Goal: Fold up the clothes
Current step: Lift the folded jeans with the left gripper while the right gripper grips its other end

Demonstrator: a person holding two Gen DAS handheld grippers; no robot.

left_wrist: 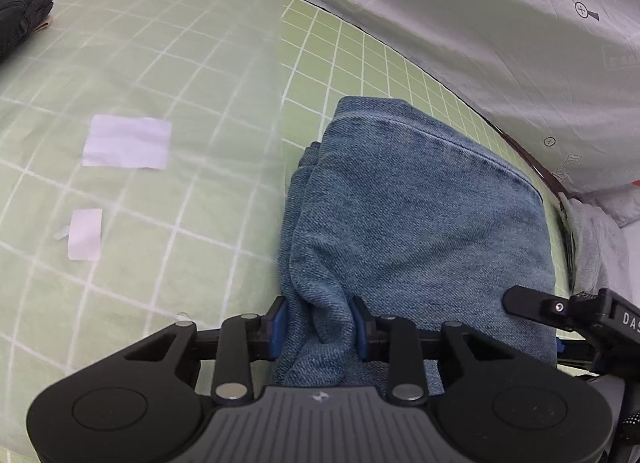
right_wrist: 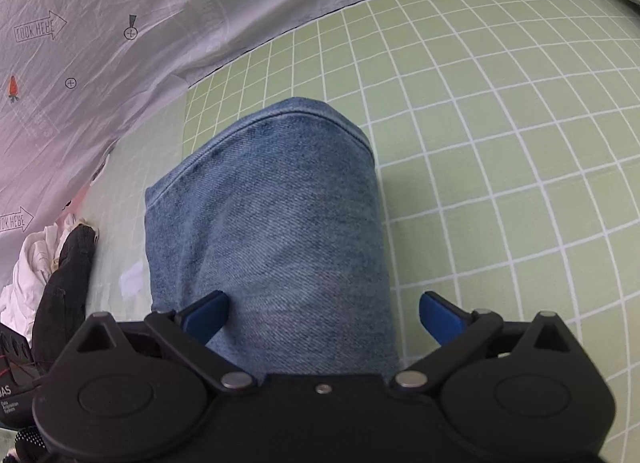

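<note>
Left tongs [left_wrist: 320,327] are pinching folded jeans [left_wrist: 420,223]; right tongs [right_wrist: 322,319] are spread wide, gripping nothing. Coarse denim rectangle is lying lengthwise away on checked bedsheet [right_wrist: 500,123].

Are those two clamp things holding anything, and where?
The left tool pinches a bunch of the folded jeans at their near edge. The right tool is open, holding nothing.

Folded jeans [left_wrist: 420,215]: blue denim, coarse twill weave, matt. Bed sheet [right_wrist: 500,123]: soft green checked cloth, matt. Grey printed cover [right_wrist: 100,23]: thin, creased cloth. Left gripper [left_wrist: 320,327]: matt black plastic, bright metal rivets, blue pads [left_wrist: 279,323]
</note>
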